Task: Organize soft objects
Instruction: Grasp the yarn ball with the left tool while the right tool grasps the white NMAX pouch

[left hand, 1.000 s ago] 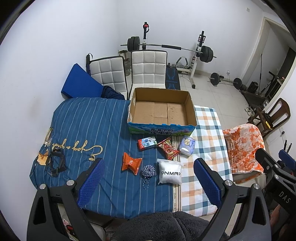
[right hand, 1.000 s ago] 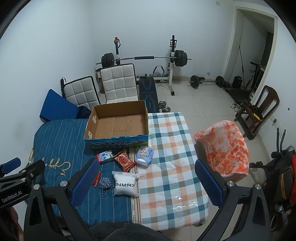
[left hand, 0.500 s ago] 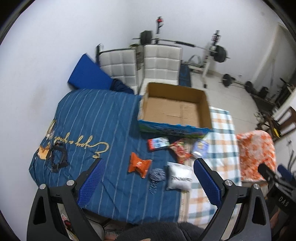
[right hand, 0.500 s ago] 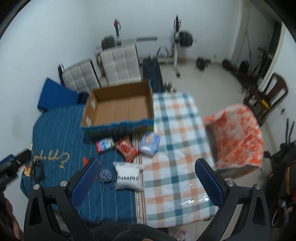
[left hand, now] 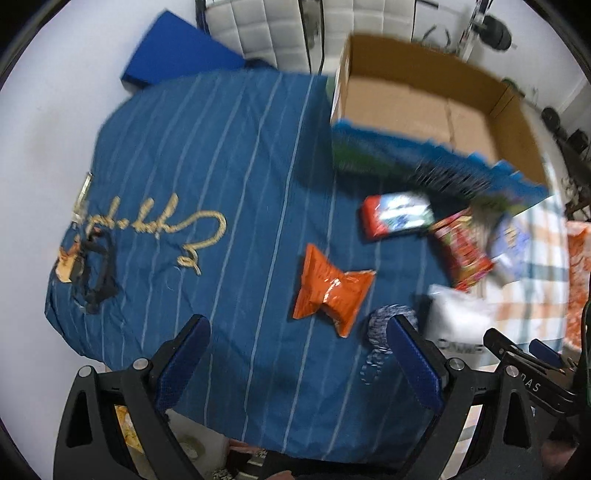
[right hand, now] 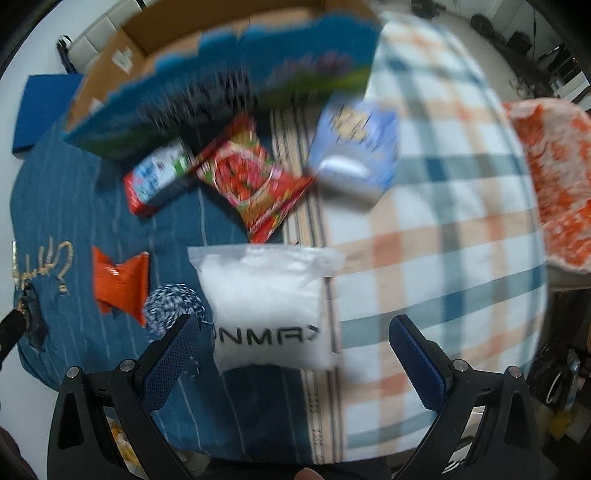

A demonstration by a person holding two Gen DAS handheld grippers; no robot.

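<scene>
Several soft packets lie on the bed in front of an open cardboard box (left hand: 424, 107) (right hand: 155, 66). An orange packet (left hand: 332, 288) (right hand: 120, 282) lies just beyond my left gripper (left hand: 297, 354), which is open and empty. A blue-white rope ball (left hand: 388, 325) (right hand: 171, 306) sits by its right finger. A white ONMAX pouch (right hand: 264, 306) (left hand: 458, 325) lies just ahead of my right gripper (right hand: 293, 350), open and empty. A red snack bag (right hand: 251, 177) (left hand: 461, 251), a red-blue packet (right hand: 157, 179) (left hand: 397, 218) and a pale blue pack (right hand: 354, 147) lie near the box.
A blue striped cover (left hand: 184, 184) and a checked cover (right hand: 443, 221) lie over the bed. A black strap (left hand: 96, 273) lies at the left edge. An orange-white blanket (right hand: 557, 184) drapes a chair on the right. White padded chairs (left hand: 258, 29) stand behind.
Both grippers have dropped down and forward toward the bed; the packets now look much larger and closer. The left one now faces the orange packet, the right one the white pouch. Jaws stayed open.
</scene>
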